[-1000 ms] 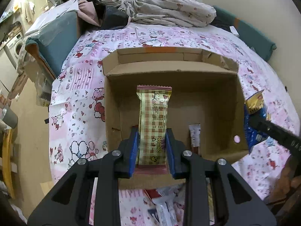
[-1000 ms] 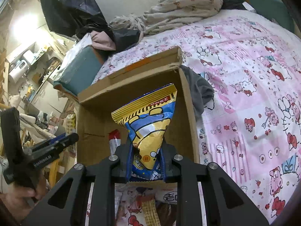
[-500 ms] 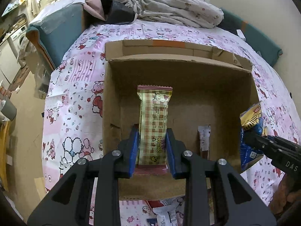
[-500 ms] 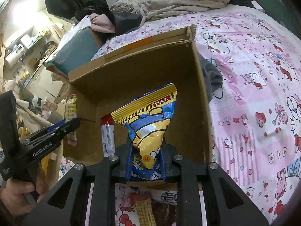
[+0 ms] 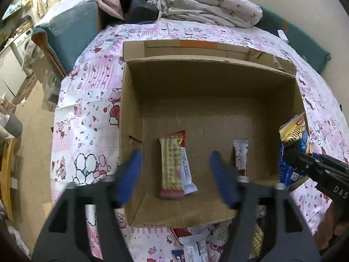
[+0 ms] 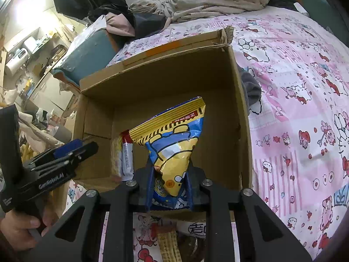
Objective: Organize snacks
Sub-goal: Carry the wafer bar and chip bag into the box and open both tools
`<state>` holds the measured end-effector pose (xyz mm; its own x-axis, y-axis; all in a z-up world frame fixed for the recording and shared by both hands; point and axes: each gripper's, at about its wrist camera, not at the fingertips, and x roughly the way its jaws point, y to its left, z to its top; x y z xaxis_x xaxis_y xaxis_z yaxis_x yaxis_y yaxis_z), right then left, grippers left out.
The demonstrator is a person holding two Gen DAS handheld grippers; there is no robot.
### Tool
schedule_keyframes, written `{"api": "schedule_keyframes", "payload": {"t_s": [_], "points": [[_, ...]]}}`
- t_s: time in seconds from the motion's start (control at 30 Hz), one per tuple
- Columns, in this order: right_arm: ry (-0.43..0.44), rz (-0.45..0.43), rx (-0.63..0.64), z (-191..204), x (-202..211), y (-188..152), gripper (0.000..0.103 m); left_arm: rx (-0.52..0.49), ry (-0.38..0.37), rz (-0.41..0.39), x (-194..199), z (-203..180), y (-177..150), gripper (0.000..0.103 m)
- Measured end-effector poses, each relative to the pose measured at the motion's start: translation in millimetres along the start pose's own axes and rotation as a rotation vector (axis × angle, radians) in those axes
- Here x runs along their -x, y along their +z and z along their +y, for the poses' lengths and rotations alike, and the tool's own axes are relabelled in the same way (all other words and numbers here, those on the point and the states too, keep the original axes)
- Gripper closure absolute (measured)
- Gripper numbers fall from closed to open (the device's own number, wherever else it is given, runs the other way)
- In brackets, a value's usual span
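Left wrist view looks steeply down into the open cardboard box (image 5: 209, 80) on the bed (image 5: 87, 100); the checked wafer bar (image 5: 171, 166) lies flat on the box floor near the front wall, its long axis running from that wall toward the back, red-edged end farthest in; it rests partly over a white wrapped bar (image 5: 187, 174) lying the same way; a second small packet (image 5: 241, 155) lies to the right, also lengthwise front to back; the left gripper (image 5: 176, 174) hangs above with its jaws just sprung apart, blue pads wide on either side of the wafer bar and not touching it; loose snacks (image 5: 196, 246) lie on the bed in front of the box.

Right wrist view shows the right gripper (image 6: 170, 187) tilted down over the box's near right corner, jaws closed on the lower end of a yellow-and-blue chip bag (image 6: 174, 148); the bag stands up out of the jaws, its sealed top pointing up and into the box; at the left edge a hand (image 6: 19, 229) grips the handle of the other tool.
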<state>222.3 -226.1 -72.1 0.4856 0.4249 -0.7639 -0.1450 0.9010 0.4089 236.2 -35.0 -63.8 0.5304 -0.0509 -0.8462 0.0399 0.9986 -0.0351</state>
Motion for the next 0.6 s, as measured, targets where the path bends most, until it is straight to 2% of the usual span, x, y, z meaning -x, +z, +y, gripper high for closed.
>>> {"api": "schedule_keyframes", "payload": {"t_s": [0.1, 0.17, 0.2, 0.23, 0.3, 0.37, 0.5, 0.6], "points": [[0.024, -0.004, -0.017, -1, 1, 0, 0.075, -0.021, -0.013, -0.021, 6, -5, -1, 0.027], [0.051, -0.007, -0.046, -3, 4, 1, 0.07, -0.034, -0.01, -0.032, 10, -7, -1, 0.027], [0.063, -0.017, -0.056, -4, 6, 2, 0.057, -0.034, -0.007, -0.036, 11, -7, -1, 0.026], [0.073, -0.042, -0.064, -4, 10, 3, 0.031, -0.028, -0.009, -0.041, 12, -5, -1, 0.026], [0.07, -0.108, -0.066, -3, 21, 4, 0.015, -0.016, -0.019, -0.037, 11, -2, 1, 0.026], [0.065, -0.137, -0.051, -2, 28, 6, 0.015, 0.004, -0.016, -0.032, 10, 2, 3, 0.026], [0.072, -0.144, -0.081, -5, 31, 8, 0.015, 0.035, -0.017, -0.028, 10, 8, 4, 0.026], [0.065, -0.147, -0.084, -4, 35, 7, 0.015, 0.045, -0.045, -0.035, 11, 12, 2, 0.026]]}}
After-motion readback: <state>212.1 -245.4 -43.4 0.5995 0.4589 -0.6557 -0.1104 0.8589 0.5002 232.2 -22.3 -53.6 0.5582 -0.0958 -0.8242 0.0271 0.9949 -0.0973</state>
